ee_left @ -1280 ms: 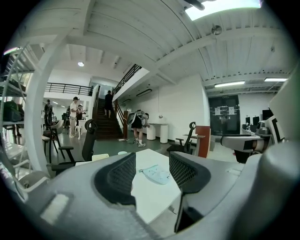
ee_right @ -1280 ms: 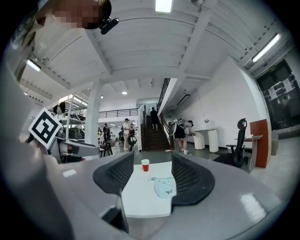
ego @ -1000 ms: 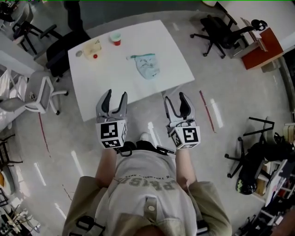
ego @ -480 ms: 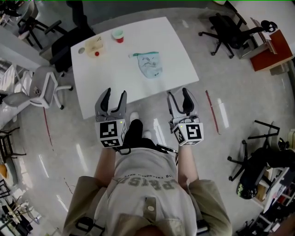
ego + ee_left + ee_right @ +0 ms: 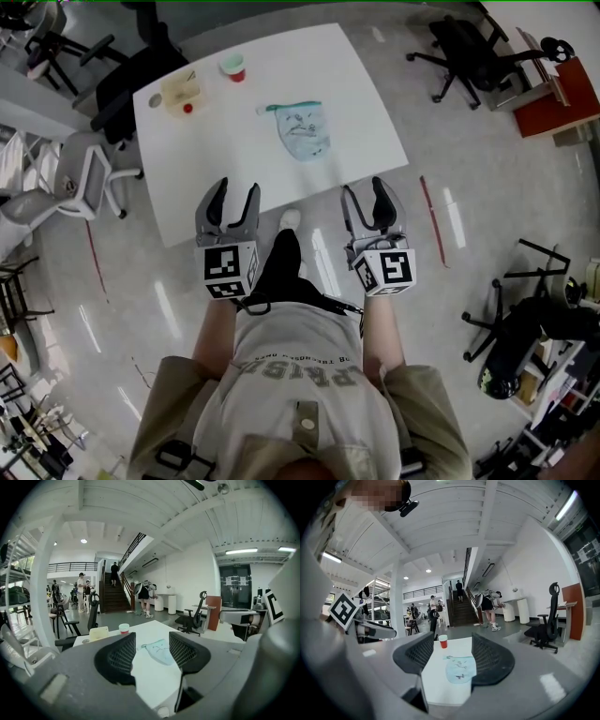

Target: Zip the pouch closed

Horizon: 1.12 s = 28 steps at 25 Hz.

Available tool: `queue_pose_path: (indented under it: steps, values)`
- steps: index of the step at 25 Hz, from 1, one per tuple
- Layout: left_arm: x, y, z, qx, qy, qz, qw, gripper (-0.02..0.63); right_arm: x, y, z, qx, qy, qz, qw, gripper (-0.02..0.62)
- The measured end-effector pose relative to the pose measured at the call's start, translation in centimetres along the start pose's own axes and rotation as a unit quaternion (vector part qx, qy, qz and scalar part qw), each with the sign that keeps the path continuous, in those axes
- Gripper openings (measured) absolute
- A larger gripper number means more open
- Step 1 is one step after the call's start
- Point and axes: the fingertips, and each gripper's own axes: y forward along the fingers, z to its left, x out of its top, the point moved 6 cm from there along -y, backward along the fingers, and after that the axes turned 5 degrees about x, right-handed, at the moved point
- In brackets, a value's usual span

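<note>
white table (image 5: 225, 159) on grey floor (image 5: 487, 281) bears the pouch (image 5: 305, 133); left gripper (image 5: 234, 193), right gripper (image 5: 364, 191): fingers spread, empty.

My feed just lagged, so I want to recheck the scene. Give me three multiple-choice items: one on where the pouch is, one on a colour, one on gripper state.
1. The pouch lies:
A on the white table
B on the floor
C in a gripper

2. The cup is:
A blue
B red
C black

3. The left gripper and right gripper are:
A shut on the pouch
B both open, empty
C one open, one shut

Answers:
1. A, it lies flat mid-table.
2. B, its body shows red.
3. B, each gripper view shows jaws apart with nothing between them.
</note>
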Motion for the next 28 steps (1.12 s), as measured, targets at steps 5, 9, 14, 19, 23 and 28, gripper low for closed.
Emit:
queue_pose_path:
  steps: [5,9,14,19,23,28]
  values:
    - [-0.1,2.3,0.0,-0.002,0.005,0.011,0.9999,0.229,-0.4,1.9,-1.9,-0.004,0.008,0.001,1.0,0.225]
    - [0.1,4.5,0.1,-0.001,0.007,0.015,0.9999,0.229,-0.4,3.6,-3.3,-0.003,0.01,0.001,1.0,0.225]
    - [1.3,8.4,0.6,-0.004,0.01,0.016,0.9998,0.229,0.4,6.2,-6.2,-0.008,0.002,0.001,1.0,0.226]
    - [3.1,12.5,1.6,-0.002,0.01,0.016,0.9998,0.229,1.7,10.2,-8.7,-0.007,-0.003,0.0,1.0,0.225]
    - [4.4,15.6,2.9,0.002,0.008,0.018,0.9998,0.229,2.6,13.9,-10.0,0.001,-0.006,0.002,1.0,0.225]
    - [4.8,18.9,4.9,0.012,-0.001,0.027,0.9996,0.229,2.5,18.1,-10.9,0.013,-0.006,0.015,1.0,0.225]
